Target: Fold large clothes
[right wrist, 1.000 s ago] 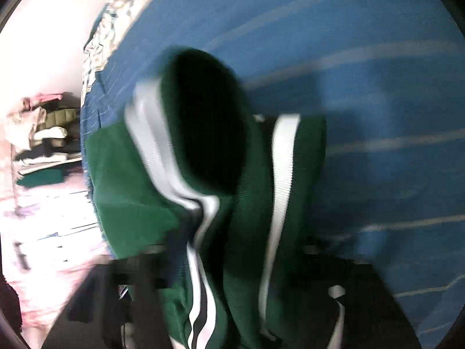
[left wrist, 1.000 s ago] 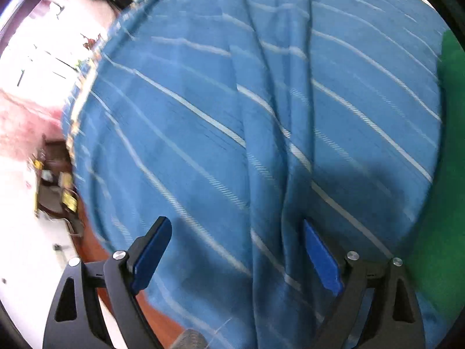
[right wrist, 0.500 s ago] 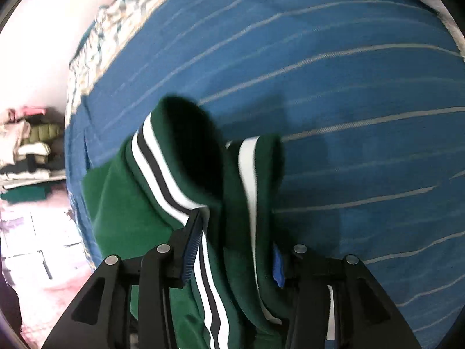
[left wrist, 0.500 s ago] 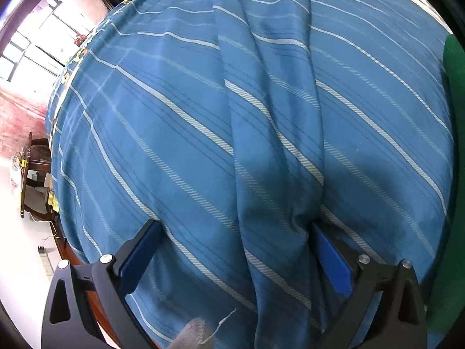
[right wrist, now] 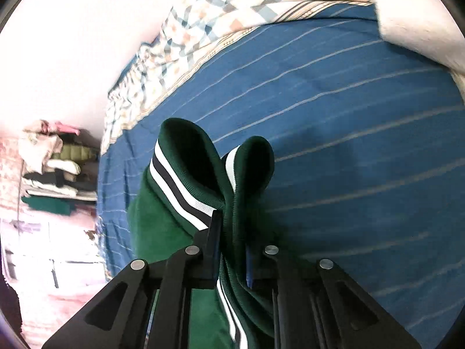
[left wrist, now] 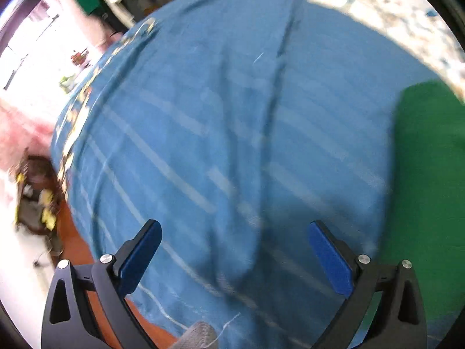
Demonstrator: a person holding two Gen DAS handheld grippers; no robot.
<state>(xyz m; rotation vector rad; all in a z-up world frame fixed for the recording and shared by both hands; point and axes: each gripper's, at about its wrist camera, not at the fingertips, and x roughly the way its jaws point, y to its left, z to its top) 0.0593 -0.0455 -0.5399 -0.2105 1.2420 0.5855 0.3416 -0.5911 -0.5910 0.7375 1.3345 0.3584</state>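
A dark green garment (right wrist: 186,203) with white and navy striped ribbing is pinched in my right gripper (right wrist: 232,244), which is shut on a bunched fold of it and holds it above the blue striped bedspread (right wrist: 348,145). In the left wrist view, a green part of the garment (left wrist: 424,192) lies at the right on the bedspread (left wrist: 221,133). My left gripper (left wrist: 232,250) is open and empty over the bedspread, left of the green cloth.
A checked quilt (right wrist: 232,8) lies along the far edge of the bed. A white pillow (right wrist: 418,14) sits at the far right. A stack of folded clothes (right wrist: 52,171) stands beyond the bed's left side. The bed's edge and floor (left wrist: 32,203) show at left.
My right gripper has closed on the green garment's fold and lifted it. My left gripper has pulled back and turned, so more of the green cloth shows at the right.
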